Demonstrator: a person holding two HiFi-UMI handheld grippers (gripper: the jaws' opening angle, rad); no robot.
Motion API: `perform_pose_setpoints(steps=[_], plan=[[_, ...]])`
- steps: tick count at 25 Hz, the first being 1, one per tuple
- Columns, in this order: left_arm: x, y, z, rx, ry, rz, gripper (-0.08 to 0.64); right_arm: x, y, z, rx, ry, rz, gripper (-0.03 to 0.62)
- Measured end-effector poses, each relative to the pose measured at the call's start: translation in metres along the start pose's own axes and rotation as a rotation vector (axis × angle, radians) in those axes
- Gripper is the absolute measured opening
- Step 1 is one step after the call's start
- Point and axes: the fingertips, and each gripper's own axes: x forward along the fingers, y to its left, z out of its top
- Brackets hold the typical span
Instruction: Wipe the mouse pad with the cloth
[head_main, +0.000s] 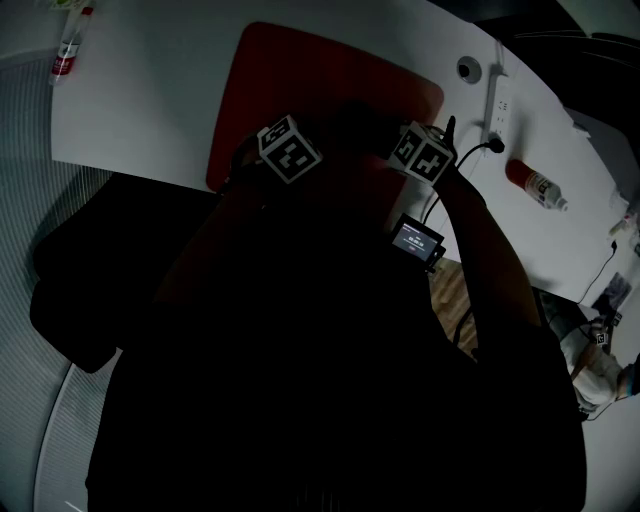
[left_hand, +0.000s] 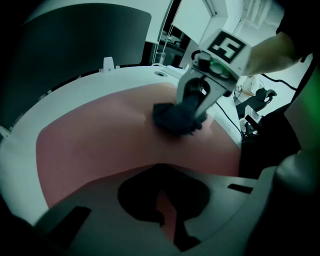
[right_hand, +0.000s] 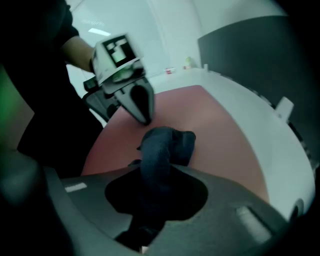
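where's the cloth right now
In the right gripper view, the dark cloth is pinched in the right gripper and bunched on the red mouse pad, close to the left gripper.

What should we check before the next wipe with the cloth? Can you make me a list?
1. Cloth gripped: ok. The right gripper has its jaws shut on the dark cloth.
2. Cloth on the pad: ok. Its bunched end sits on the red mouse pad.
3. Left gripper out of the way: not ok. It is shut and empty, with its tip right beside the cloth, so a wipe that way would probably bump it.
4. Pad free of other things: ok. The nearest bottle lies off it, on the white table.
5. Left gripper pressing the pad down: cannot tell.
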Motion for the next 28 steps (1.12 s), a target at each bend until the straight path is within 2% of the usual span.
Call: perform_pose_setpoints(steps=[2,4,7,8,10,13,15,19,21,23,25,28], plan=[[0.000,-0.001,0.000,0.002,-0.003,-0.004,0.008,-0.011,-0.022,-0.005,0.051,-0.015,-0.047,0.072],[0.001,-0.001,-0.001,0.008,-0.007,-0.004,0.008,-0.025,-0.050,-0.012,0.100,-0.022,-0.137,0.072],[0.000,0.000,0.001,0.010,-0.013,-0.006,0.008,-0.065,-0.114,-0.037,0.239,-0.035,-0.382,0.078],[0.000,0.000,0.001,0.011,-0.013,-0.006,0.008,-0.077,-0.130,-0.047,0.301,-0.051,-0.437,0.078],[0.000,-0.001,0.001,0.015,-0.010,-0.003,0.008,-0.087,-0.143,-0.058,0.381,-0.076,-0.472,0.078],[0.000,-0.001,0.000,0.013,-0.012,0.006,0.008,-0.083,-0.134,-0.051,0.361,-0.031,-0.492,0.077],[-0.001,-0.001,0.000,0.010,-0.016,0.013,0.008,-0.067,-0.106,-0.039,0.296,-0.010,-0.442,0.075],[-0.001,0.003,-0.002,-0.001,-0.020,0.036,0.008,-0.005,-0.001,-0.004,0.015,-0.010,-0.214,0.077],[0.000,0.004,0.000,-0.011,-0.024,0.048,0.008,0.019,0.048,0.001,-0.049,-0.019,-0.112,0.077],[-0.001,0.002,0.001,-0.018,-0.025,0.067,0.008,0.034,0.086,0.003,-0.063,-0.019,-0.039,0.077],[-0.001,0.002,0.000,-0.020,-0.024,0.089,0.008,0.040,0.103,0.004,-0.090,-0.012,-0.018,0.077],[0.000,0.003,-0.001,-0.015,-0.023,0.105,0.008,0.038,0.094,-0.005,-0.176,0.027,0.000,0.075]])
